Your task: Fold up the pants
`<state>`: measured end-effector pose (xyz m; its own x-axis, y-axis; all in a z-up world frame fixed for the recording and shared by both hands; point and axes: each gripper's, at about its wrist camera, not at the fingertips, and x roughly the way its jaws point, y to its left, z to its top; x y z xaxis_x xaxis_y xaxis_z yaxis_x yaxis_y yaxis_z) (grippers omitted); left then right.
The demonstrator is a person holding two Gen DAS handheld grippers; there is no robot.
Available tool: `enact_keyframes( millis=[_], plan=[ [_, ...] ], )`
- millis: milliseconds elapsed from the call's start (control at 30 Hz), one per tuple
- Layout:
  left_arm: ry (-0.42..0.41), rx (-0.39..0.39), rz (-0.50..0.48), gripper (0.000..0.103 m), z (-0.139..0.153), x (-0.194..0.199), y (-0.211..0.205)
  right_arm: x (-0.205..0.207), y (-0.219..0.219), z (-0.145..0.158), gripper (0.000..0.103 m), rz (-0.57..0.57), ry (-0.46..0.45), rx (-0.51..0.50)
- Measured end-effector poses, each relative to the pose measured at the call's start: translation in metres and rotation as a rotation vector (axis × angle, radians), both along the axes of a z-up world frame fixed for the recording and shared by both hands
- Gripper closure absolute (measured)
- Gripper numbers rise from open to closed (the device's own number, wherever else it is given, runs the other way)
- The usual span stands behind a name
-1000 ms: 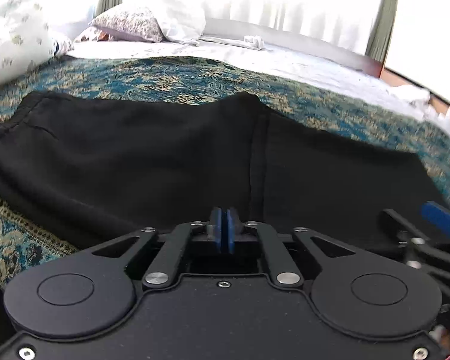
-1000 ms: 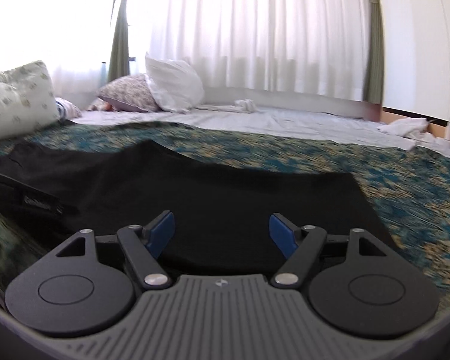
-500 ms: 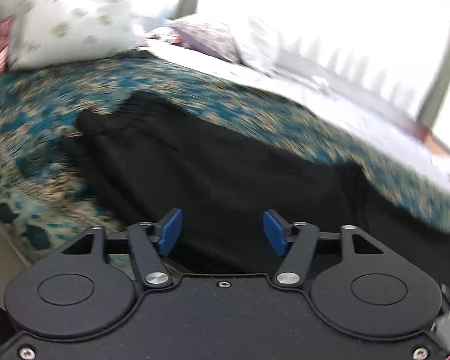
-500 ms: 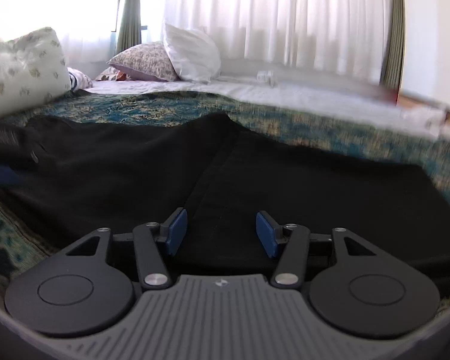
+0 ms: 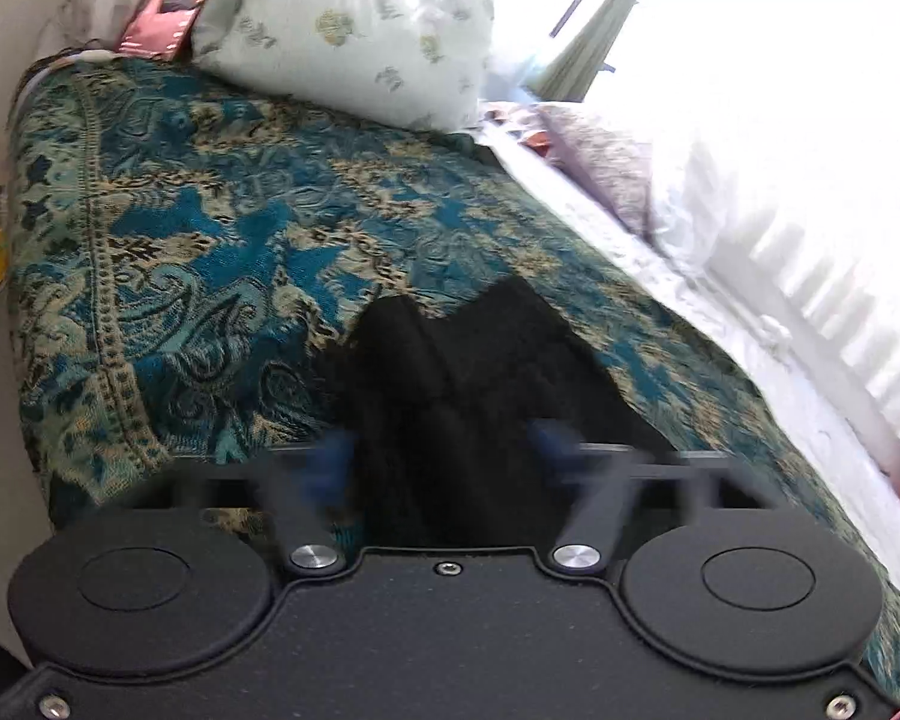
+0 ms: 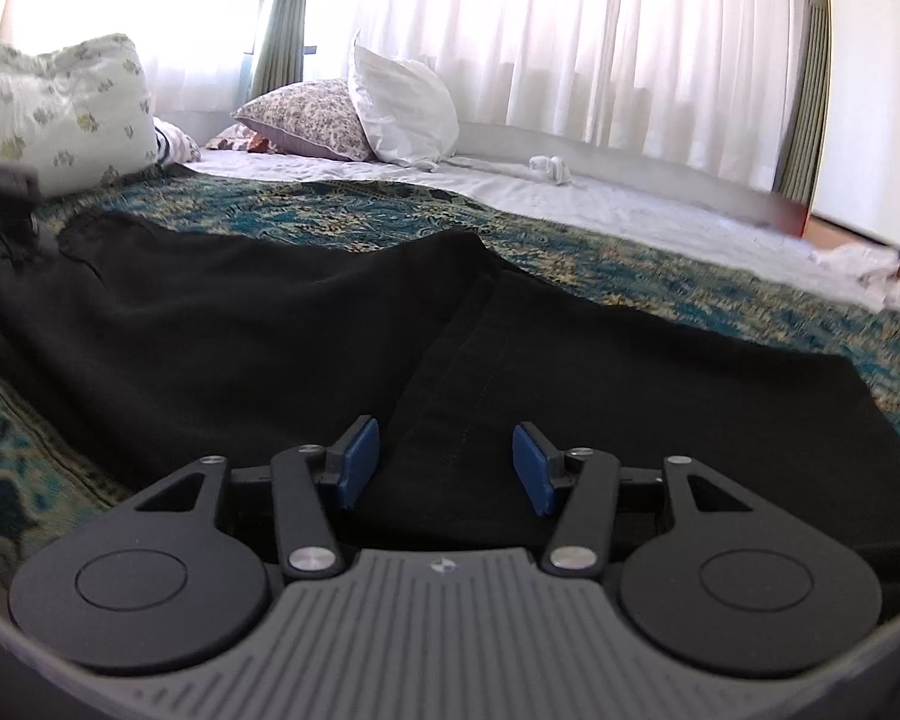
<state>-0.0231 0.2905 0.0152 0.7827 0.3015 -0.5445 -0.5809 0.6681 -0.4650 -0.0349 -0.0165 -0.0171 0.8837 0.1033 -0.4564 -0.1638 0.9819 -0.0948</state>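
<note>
Swinging hard since a second ago, my left gripper (image 5: 435, 459) has let go of the cloth it was pinching and now stands wide, its blue pads motion-blurred, aimed at one bunched end of the black pants (image 5: 474, 372) near the bed's left edge. My right gripper (image 6: 445, 465) has slid along the garment too and sits wide and empty, low over the middle of the pants (image 6: 342, 336), a long seam passing between its pads. From this view the pants lie flat across the patterned bedspread (image 6: 342, 216), their long axis running left to right across my line of sight, the gathered end far left and a squarer end far right. I judge the left gripper nearer the gathered end, so that end is its to take; the right would need to travel rightward for the other. Pillows (image 6: 402, 102) sit well beyond, by the curtains.
</note>
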Motion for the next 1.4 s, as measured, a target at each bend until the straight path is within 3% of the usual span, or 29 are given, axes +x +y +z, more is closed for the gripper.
enact_keyframes(
  millis=[100,167,233,367,467,633,733,800,833,900,1033,1133,1200,1267,1400],
  plan=[
    [-0.016,0.123,-0.065,0.090,0.024,0.004,-0.024,-0.008,-0.019,0.014,0.038,-0.007,0.017,0.071],
    [-0.084,0.238,-0.181,0.090,0.050,0.003,-0.057,-0.017,-0.034,0.024,0.038,-0.026,0.000,0.089],
    [-0.147,0.291,-0.290,0.090,0.073,0.006,-0.092,-0.027,-0.053,0.035,0.038,-0.060,-0.028,0.083],
    [-0.253,0.318,-0.573,0.090,0.100,0.016,-0.178,-0.044,-0.100,0.056,0.038,-0.179,-0.074,0.080],
    [-0.276,0.310,-0.769,0.090,0.101,0.030,-0.256,-0.053,-0.145,0.064,0.038,-0.308,-0.083,0.088],
    [-0.174,0.308,-1.003,0.089,0.066,0.048,-0.373,-0.071,-0.213,0.066,0.038,-0.507,-0.092,0.135],
    [-0.018,0.320,-1.123,0.086,0.026,0.056,-0.420,-0.082,-0.248,0.064,0.038,-0.553,-0.083,0.208],
    [0.072,0.270,-1.183,0.075,0.001,0.047,-0.431,-0.086,-0.264,0.062,0.038,-0.550,-0.077,0.267],
    [0.071,0.258,-1.174,0.072,-0.002,0.040,-0.429,-0.085,-0.268,0.061,0.038,-0.543,-0.074,0.291],
    [0.038,0.264,-1.143,0.050,0.003,0.023,-0.414,-0.084,-0.274,0.057,0.038,-0.508,-0.070,0.343],
    [-0.043,0.258,-1.083,0.046,0.024,-0.002,-0.365,-0.074,-0.265,0.048,0.035,-0.430,-0.060,0.422],
    [-0.076,0.298,-0.956,0.037,0.040,-0.012,-0.327,-0.057,-0.248,0.038,0.028,-0.380,-0.024,0.452],
    [-0.060,0.365,-0.855,0.036,0.045,-0.013,-0.310,-0.044,-0.234,0.030,0.018,-0.370,-0.003,0.450],
    [-0.007,0.419,-0.777,0.036,0.042,-0.009,-0.297,-0.030,-0.220,0.025,0.015,-0.401,-0.003,0.407],
    [0.044,0.397,-0.707,0.036,0.030,-0.004,-0.272,0.003,-0.205,0.015,0.014,-0.519,0.015,0.307]
  ],
)
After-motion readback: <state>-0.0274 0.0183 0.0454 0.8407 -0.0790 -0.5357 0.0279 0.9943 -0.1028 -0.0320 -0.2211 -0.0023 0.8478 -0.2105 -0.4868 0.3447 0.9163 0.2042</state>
